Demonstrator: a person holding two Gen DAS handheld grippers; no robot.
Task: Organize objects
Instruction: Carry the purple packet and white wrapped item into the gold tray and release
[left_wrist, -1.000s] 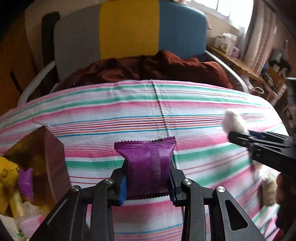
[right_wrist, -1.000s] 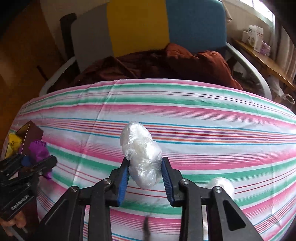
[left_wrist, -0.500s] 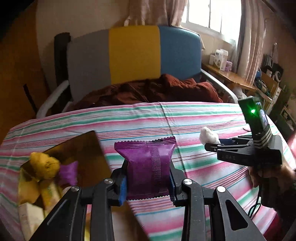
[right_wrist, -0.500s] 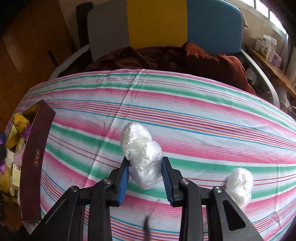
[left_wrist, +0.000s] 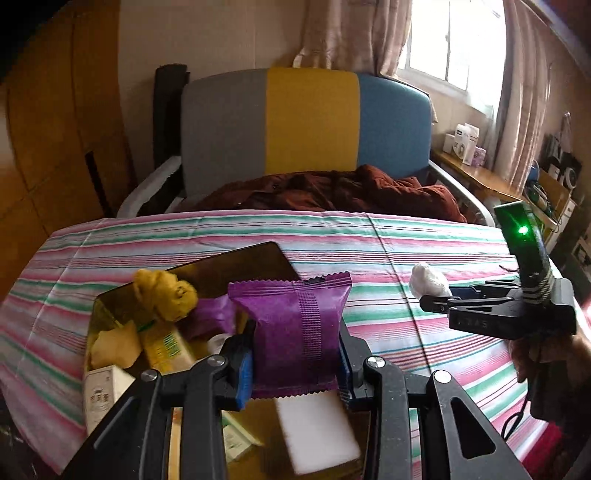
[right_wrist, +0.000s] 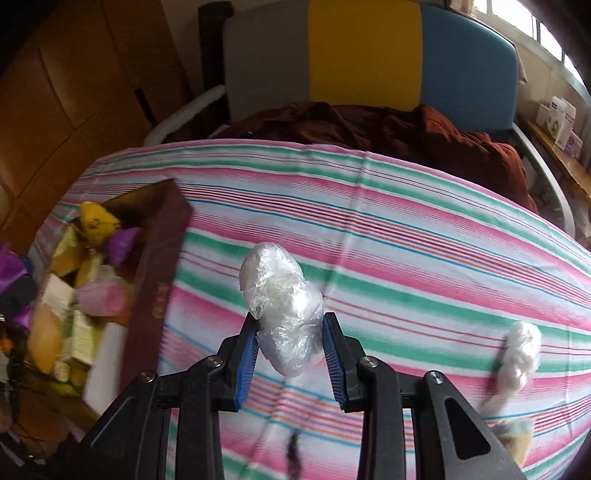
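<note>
Striped tablecloth (left_wrist: 369, 236) recedes; left claw (left_wrist: 295, 354) now over box (left_wrist: 236, 266).

Grey-yellow-blue chair (left_wrist: 310, 122) behind striped table (left_wrist: 369, 236), bright curtained window (left_wrist: 450, 40) right.

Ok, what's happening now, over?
Left gripper shut on purple packet, above box. Right gripper shut on plastic-wrapped bundle. Nothing blocking.
</note>
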